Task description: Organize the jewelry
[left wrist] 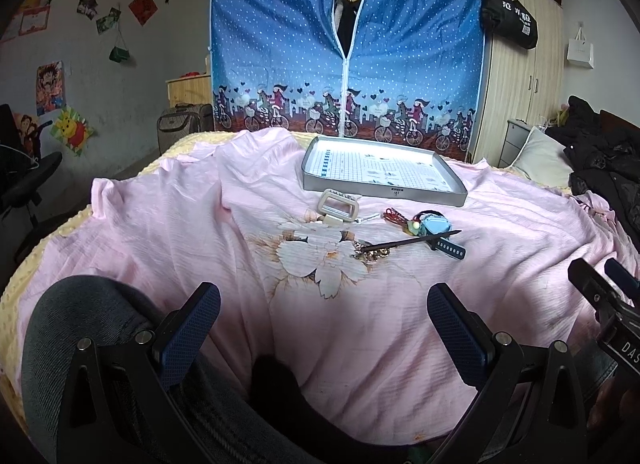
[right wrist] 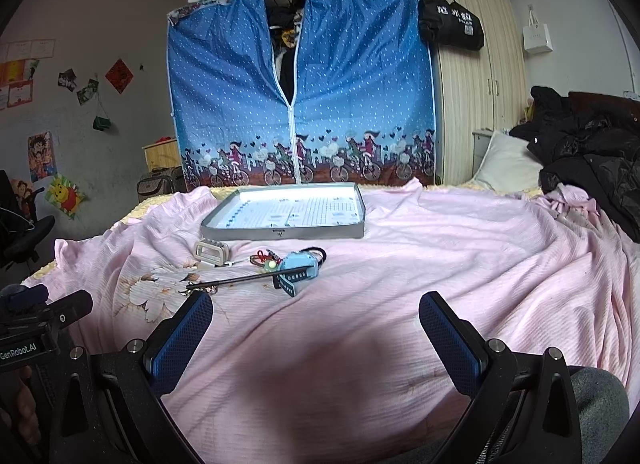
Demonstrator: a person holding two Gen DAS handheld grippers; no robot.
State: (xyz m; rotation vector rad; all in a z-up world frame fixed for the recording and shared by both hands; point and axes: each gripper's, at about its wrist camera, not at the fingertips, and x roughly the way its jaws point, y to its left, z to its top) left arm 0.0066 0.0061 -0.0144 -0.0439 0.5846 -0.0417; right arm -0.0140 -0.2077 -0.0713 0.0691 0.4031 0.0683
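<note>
The jewelry sits in a small cluster on the pink bedsheet (left wrist: 360, 324), just in front of the grey tray (left wrist: 384, 194). Nearest the tray's front left corner lies a beige hair claw (left wrist: 339, 208). To its right, a red-corded charm (left wrist: 396, 218) touches a light blue watch (left wrist: 436, 226), whose dark strap trails toward the camera. A long dark hairpin (left wrist: 412, 242) lies across the front of the group, its ornate gold end (left wrist: 370, 255) on the printed flower. Both grippers hang low over the sheet, well short of the tray: the left gripper (left wrist: 324, 312) has its jaws spread wide, empty; the right gripper (right wrist: 316, 320) too is wide apart, holding nothing.
</note>
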